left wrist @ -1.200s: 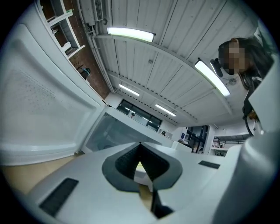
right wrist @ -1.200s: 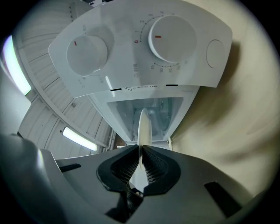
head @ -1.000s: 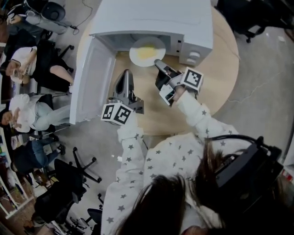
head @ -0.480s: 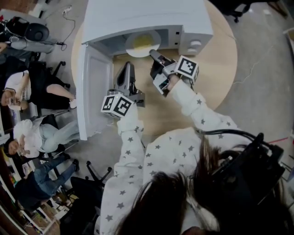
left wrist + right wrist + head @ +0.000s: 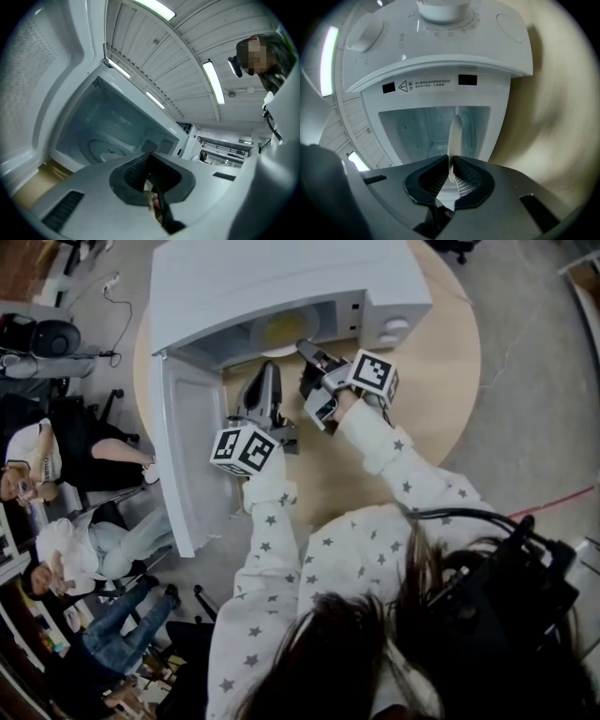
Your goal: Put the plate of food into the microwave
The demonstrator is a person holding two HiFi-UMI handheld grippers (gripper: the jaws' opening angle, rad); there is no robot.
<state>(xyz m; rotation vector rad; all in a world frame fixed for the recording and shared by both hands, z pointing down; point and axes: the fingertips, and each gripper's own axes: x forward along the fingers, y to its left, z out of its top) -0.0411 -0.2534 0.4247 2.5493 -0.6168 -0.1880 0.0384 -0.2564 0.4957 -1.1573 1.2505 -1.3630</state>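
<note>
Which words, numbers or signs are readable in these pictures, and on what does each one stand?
Warning triangle: on the label above the microwave opening; the print beside it is too small to read.
Marks around the knob: too blurred to read.
Nothing else is readable.

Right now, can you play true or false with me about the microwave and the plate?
1. The microwave has its door open. True.
2. The fingers of the right gripper pinch the plate by its rim. True.
3. The left gripper holds the plate too. False: its fingers are together with nothing between them, and it is beside the plate, not on it.
4. The plate lies flat on the table, far from the microwave. False: it is in the microwave's opening, held up by the right gripper.
5. The microwave stands on a round wooden table. True.
</note>
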